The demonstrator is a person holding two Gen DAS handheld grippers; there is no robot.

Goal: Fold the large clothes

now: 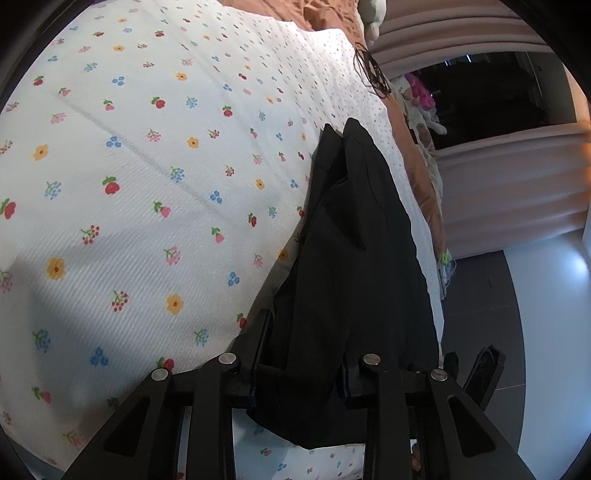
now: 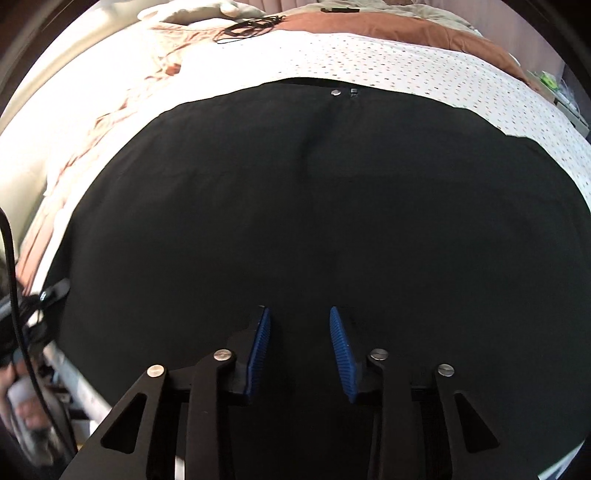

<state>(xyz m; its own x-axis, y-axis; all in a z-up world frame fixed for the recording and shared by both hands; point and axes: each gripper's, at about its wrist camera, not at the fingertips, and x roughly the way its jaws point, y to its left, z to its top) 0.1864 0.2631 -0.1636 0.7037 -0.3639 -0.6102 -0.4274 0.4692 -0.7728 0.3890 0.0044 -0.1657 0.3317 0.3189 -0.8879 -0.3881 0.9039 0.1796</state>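
Note:
Black trousers (image 2: 295, 206) lie spread on the bed, waistband with a metal button (image 2: 335, 92) at the far side. My right gripper (image 2: 300, 332) is open, its blue pads (image 2: 258, 350) apart just above the black cloth, holding nothing. In the left wrist view my left gripper (image 1: 306, 354) has black trouser fabric (image 1: 354, 236) bunched between its fingers; the cloth stretches away from it along the bed's right edge and hangs below the jaws.
The bed has a white flowered cover (image 1: 147, 166) and a brown blanket (image 2: 424, 29) at the far end. A black cable (image 2: 247, 27) lies near the pillows. The dark floor (image 1: 480, 314) and a padded pink bench (image 1: 517, 184) lie right of the bed.

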